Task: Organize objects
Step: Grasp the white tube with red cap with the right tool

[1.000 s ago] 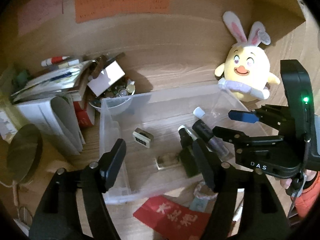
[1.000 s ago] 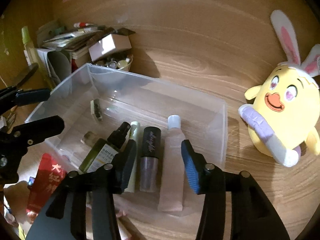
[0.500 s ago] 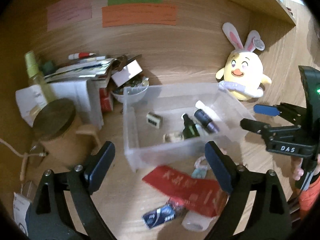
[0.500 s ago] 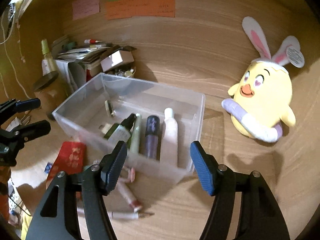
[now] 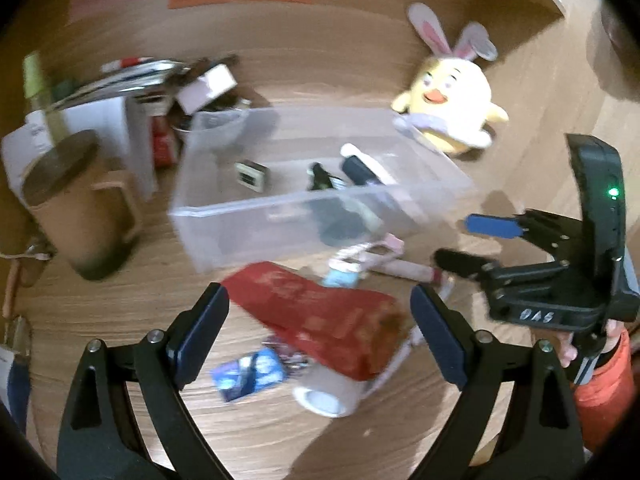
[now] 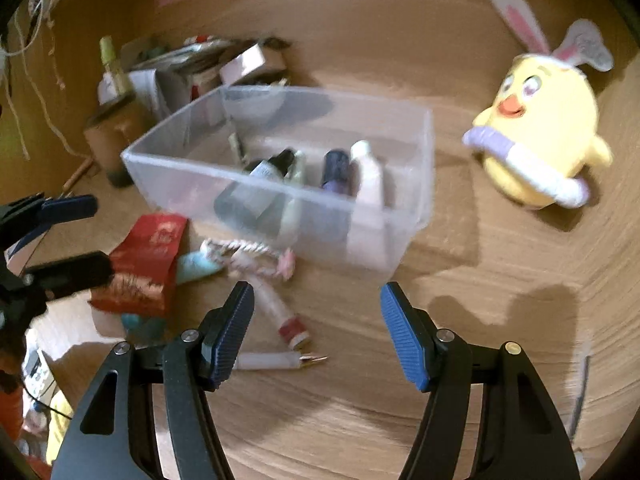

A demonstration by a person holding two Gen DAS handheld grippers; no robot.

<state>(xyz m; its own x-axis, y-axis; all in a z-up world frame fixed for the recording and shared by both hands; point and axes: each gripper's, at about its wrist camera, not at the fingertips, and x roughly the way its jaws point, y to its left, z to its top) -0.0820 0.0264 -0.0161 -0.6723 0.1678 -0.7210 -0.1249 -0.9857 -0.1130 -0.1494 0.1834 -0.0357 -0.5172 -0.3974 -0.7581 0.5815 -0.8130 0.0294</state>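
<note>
A clear plastic bin [image 5: 304, 208] [image 6: 280, 200] stands on the wooden desk with several cosmetic bottles lying in it. In front of it lie a red packet [image 5: 340, 332] [image 6: 148, 256], a pink tube [image 5: 400, 268], a small blue packet [image 5: 248, 372] and a white cup-like item [image 5: 328, 396]. My left gripper [image 5: 320, 314] [image 6: 76, 236] hangs open over the red packet, holding nothing. My right gripper [image 6: 316, 308] [image 5: 472, 242] is open and empty above a red-capped tube [image 6: 276, 308] and a white pen [image 6: 272, 360].
A yellow bunny-eared plush [image 5: 452, 100] [image 6: 540, 132] sits right of the bin. A lidded brown mug [image 5: 80, 200] and a pile of books and boxes [image 5: 120, 120] crowd the left. A braided rope [image 6: 248, 248] lies against the bin's front wall.
Both grippers have drawn back from over the bin toward the desk's near side and opened wider. The loose items in front of the bin have come into view.
</note>
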